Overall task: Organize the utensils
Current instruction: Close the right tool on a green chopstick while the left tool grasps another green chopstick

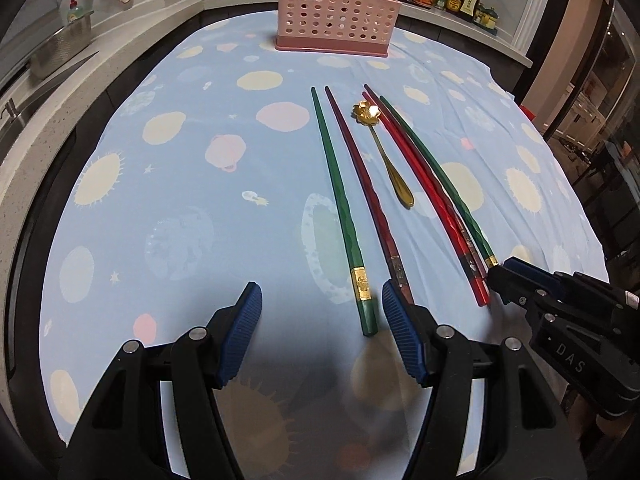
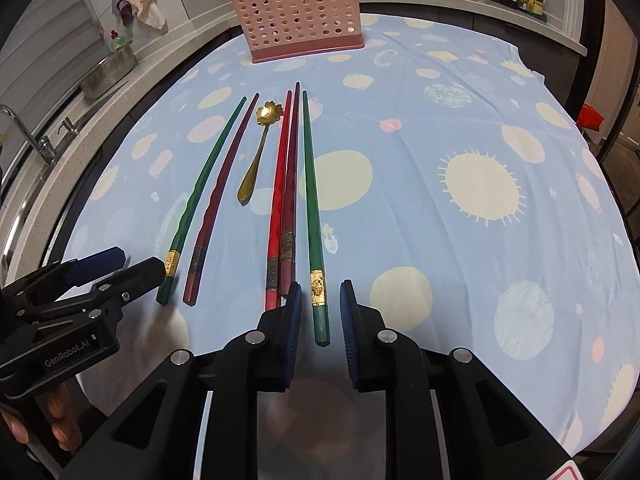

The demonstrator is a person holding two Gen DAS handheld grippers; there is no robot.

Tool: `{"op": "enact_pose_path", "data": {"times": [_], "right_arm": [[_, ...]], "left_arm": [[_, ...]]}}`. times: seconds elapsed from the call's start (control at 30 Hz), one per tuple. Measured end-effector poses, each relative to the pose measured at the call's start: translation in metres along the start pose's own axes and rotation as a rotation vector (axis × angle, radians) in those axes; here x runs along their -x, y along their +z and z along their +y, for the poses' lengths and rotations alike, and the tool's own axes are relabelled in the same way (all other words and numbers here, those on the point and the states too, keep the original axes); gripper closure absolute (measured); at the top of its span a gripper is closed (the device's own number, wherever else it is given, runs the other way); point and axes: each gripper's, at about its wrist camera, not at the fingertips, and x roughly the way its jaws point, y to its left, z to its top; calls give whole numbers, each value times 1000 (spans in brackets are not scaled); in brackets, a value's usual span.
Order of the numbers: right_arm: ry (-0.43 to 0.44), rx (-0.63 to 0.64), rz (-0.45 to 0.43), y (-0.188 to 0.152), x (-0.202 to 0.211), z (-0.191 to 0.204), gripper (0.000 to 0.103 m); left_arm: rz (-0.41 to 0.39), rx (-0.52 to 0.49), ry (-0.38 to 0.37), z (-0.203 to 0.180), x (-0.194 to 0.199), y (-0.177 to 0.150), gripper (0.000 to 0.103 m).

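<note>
The left gripper (image 1: 322, 312) hangs low with jaws wide, the butt of 1 green chopstick (image 1: 340, 208) between its pads, untouched; its right pad hides the end of the dark red chopstick (image 1: 360, 184). The right gripper (image 2: 318, 320) stands narrower, jaws apart around another green chopstick (image 2: 310, 200), not clamping. All 5 chopsticks and the gold spoon (image 2: 256, 152) lie lengthwise on the blue tablecloth (image 2: 440, 240), tips and spoon bowl towards the pink holder (image 2: 296, 20), whose inside is hard to make out
</note>
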Motion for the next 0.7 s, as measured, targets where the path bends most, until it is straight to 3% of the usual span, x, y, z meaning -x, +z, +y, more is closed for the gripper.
{"op": "enact_pose_path", "data": {"times": [0.3, 0.7], "right_arm": [[-3, 2, 0, -1, -2, 0, 89], [-5, 7, -4, -1, -3, 0, 95]], "left_arm": [[-3, -10, 32, -2, -9, 0, 55], [-14, 5, 18, 3, -8, 0, 88]]}}
